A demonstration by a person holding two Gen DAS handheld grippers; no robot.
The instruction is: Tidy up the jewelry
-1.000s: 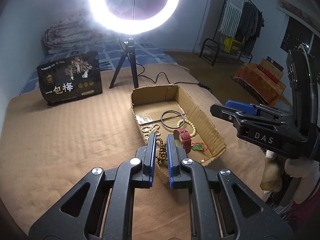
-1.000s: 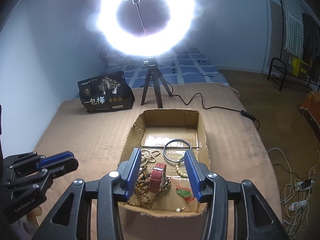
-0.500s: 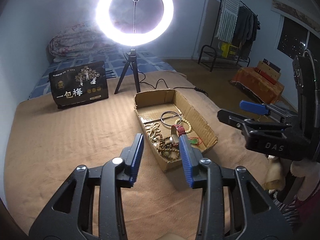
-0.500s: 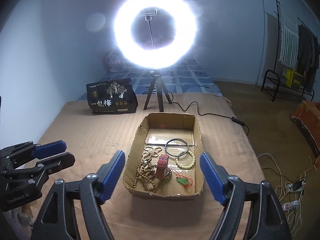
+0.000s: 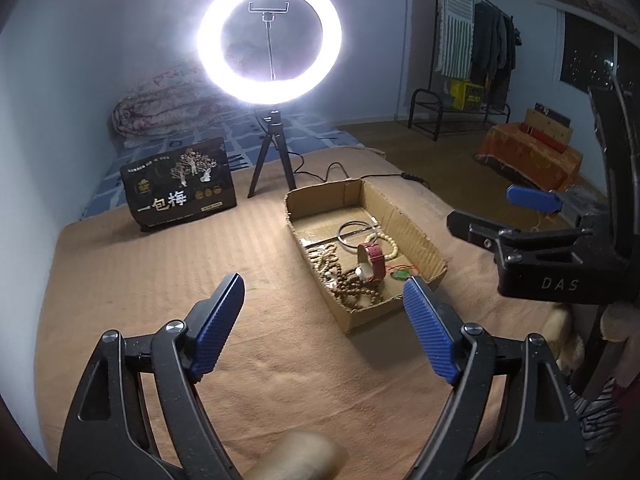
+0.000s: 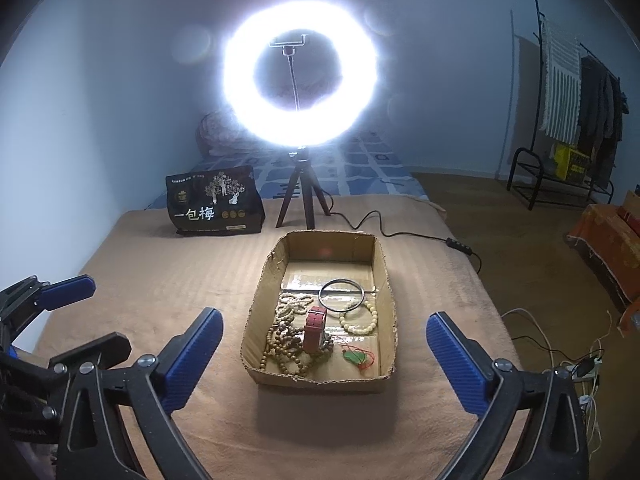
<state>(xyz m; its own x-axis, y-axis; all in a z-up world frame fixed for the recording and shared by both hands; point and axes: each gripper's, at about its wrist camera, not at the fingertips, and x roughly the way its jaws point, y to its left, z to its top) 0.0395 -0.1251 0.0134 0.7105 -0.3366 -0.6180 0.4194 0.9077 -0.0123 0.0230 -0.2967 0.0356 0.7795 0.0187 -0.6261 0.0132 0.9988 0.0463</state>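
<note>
Right, surroundings first: a lit ring light (image 6: 300, 84) on a small tripod (image 6: 302, 204) is standing just beyond the far end of the cardboard box (image 6: 260, 296), its cable (image 6: 404, 236) trailing off right across the tan blanket (image 6: 160, 280). A black snack bag (image 6: 214, 204) is sitting upright far-left, well apart from the box. A clothes rack (image 6: 576, 120) is standing back across the floor.

Box contents: a red watch (image 6: 315, 328) is standing on edge near the middle, leaning on a heap of brown wooden beads (image 6: 286, 354). A dark metal bangle (image 6: 342, 295) is lying flat behind it, a pale bead bracelet (image 6: 360, 322) just beside, and a green pendant on red cord (image 6: 356, 358) is lying in the near-right corner. The far third of the box floor is showing bare.

You're holding your right gripper (image 6: 324, 356) wide apart, empty, centred short of the near wall. Your left gripper (image 5: 324, 324) is also spread wide, empty, hovering over blanket left of the box's near corner. In the right view it's showing at far left (image 6: 68, 288). Open blanket is lying on both long sides; the bed edge is dropping off close on the right.
</note>
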